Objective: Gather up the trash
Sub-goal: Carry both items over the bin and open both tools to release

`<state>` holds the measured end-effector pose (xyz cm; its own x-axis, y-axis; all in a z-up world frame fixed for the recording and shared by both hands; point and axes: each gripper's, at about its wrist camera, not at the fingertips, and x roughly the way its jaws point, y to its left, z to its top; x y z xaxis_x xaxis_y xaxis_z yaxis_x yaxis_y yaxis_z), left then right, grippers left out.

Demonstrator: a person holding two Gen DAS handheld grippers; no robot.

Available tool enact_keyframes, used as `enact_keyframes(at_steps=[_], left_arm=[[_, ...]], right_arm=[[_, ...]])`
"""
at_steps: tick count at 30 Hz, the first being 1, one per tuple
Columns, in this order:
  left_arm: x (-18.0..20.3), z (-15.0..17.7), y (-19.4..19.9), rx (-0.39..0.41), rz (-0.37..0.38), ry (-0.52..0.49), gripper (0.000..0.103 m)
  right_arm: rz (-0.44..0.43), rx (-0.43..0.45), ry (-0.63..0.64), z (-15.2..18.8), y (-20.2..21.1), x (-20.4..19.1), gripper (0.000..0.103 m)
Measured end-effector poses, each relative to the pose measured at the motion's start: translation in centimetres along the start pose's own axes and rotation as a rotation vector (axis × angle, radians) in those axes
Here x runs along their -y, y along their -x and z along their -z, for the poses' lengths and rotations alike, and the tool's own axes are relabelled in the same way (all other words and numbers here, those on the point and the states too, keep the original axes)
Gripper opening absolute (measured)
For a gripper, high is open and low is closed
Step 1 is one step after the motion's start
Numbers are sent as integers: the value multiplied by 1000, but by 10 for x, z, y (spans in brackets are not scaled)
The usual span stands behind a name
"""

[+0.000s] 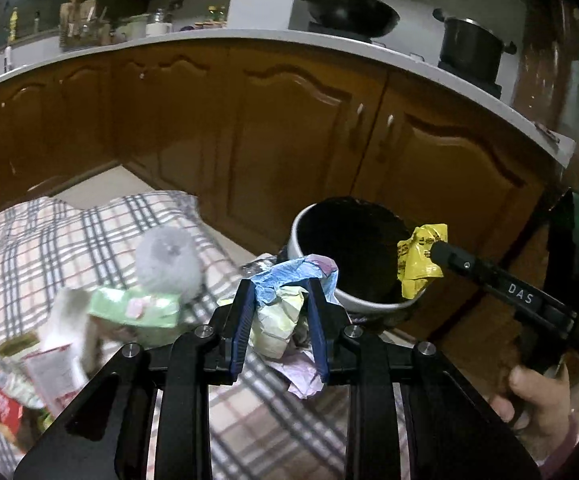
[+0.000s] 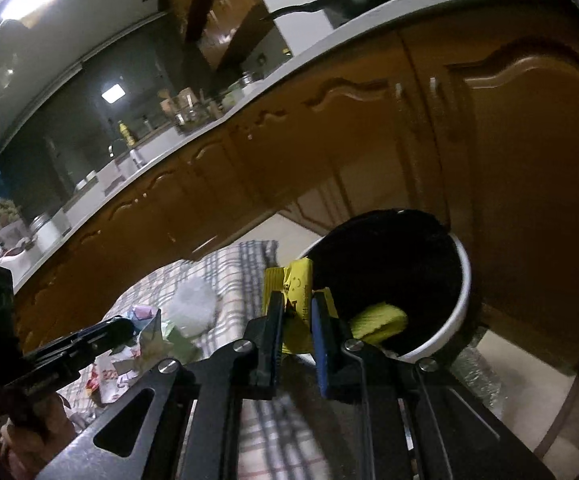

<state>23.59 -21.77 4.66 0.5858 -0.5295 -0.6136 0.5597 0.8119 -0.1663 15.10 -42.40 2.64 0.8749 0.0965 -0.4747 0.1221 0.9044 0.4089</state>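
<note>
Left tool (image 1: pixel 281 320) clamped a blue-and-yellow paper wad (image 1: pixel 285 292) lower centre, right tool (image 2: pixel 297 332) gripped a yellow wrapper (image 2: pixel 295 284) at the bin (image 2: pixel 463 300) rim; several wrappers (image 1: pixel 29 364) remained lower left on the checked cloth (image 1: pixel 49 240).

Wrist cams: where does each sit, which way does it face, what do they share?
Left wrist: on the left gripper, facing its crumpled wrapper, bin and checked cloth; right gripper and hand show.
Right wrist: on the right gripper, facing its yellow packet and the bin; left gripper shows.
Shared: bin, cloth, cabinets, both grippers.
</note>
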Motion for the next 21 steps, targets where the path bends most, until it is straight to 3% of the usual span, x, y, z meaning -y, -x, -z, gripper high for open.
enact_keyframes(at_steps=[21], left_arm=[[47,-41,-102,-109,57,-26,25]], right_arm=[[92,-56,-26,-20,-38,55,13]])
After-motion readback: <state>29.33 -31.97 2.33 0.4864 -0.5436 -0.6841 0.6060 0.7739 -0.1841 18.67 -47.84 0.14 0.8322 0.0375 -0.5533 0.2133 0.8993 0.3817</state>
